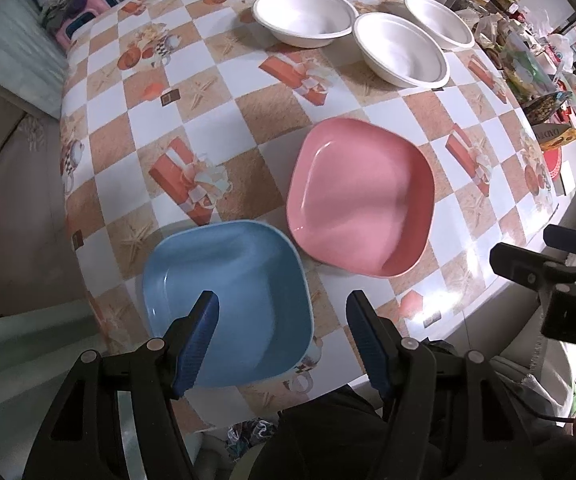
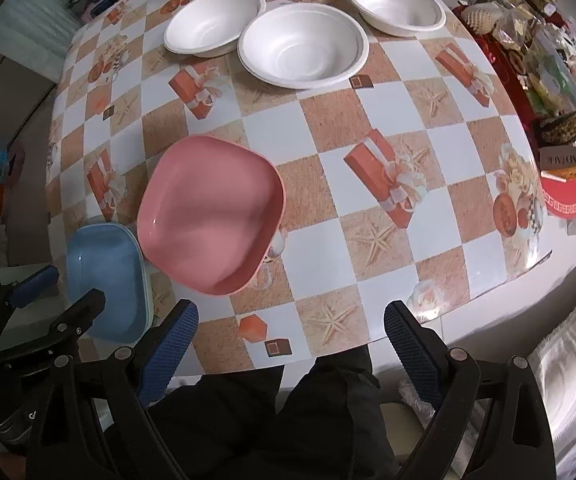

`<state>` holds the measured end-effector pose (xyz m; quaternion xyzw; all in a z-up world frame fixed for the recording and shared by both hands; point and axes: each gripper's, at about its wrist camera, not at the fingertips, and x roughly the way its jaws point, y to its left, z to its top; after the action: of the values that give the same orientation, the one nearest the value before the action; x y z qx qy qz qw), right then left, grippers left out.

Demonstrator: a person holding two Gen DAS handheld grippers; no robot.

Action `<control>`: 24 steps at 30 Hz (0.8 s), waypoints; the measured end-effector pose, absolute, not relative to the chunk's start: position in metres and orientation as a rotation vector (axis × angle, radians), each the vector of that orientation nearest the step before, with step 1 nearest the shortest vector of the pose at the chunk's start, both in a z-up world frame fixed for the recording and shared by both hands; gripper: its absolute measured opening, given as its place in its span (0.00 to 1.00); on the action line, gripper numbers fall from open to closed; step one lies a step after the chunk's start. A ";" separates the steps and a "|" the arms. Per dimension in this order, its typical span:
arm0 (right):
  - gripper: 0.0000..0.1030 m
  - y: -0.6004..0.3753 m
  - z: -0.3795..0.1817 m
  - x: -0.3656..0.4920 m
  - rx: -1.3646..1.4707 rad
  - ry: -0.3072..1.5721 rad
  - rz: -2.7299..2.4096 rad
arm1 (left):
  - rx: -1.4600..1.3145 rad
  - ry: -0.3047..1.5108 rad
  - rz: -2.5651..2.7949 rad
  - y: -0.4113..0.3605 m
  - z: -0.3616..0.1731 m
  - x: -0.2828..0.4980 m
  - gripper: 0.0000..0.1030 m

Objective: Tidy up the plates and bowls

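On the desk I count three white bowls, one pink plate and one blue plate. My left gripper points down with its jaws well apart and empty, the blue plate directly beneath it near the desk's front edge. The pink plate sits just ahead and to that gripper's right, rims close or touching. My right gripper hangs open and empty over bare cloth, the pink plate ahead to its left, the bowls well beyond. Risks, as I judge them: the smooth plate rim slipping from the pads, or a nudge sliding the blue plate off the near edge.
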<state>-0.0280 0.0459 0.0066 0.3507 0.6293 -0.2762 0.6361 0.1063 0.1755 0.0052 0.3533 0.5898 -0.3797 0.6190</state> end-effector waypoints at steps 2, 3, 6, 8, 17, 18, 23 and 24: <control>0.92 0.048 0.005 -0.027 0.801 1.444 -0.629 | 0.817 1.350 -0.877 0.177 0.006 0.107 0.68; 0.92 0.050 0.005 -0.025 0.797 1.445 -0.628 | 0.820 1.345 -0.880 0.177 0.007 0.107 0.68; 0.92 0.053 0.006 -0.021 0.787 1.443 -0.623 | 0.826 1.336 -0.885 0.179 0.008 0.108 0.68; 0.92 0.055 0.007 -0.019 0.782 1.443 -0.619 | 0.823 1.334 -0.886 0.180 0.008 0.109 0.68; 0.92 0.060 0.009 -0.010 0.751 1.451 -0.607 | 0.785 1.352 -0.885 0.187 0.008 0.112 0.68; 0.92 0.061 0.011 -0.009 0.741 1.450 -0.604 | 0.779 1.357 -0.887 0.187 0.008 0.112 0.68; 0.92 0.060 0.017 -0.008 0.686 1.451 -0.586 | 0.762 1.373 -0.890 0.182 0.006 0.103 0.68; 0.92 0.058 0.018 -0.007 0.678 1.453 -0.578 | 0.760 1.374 -0.885 0.181 0.006 0.102 0.68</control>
<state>-0.0072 0.0584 0.0175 0.2996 0.6417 -0.2552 0.6583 0.1019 0.1806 0.0059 0.3307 0.5977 -0.3849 0.6207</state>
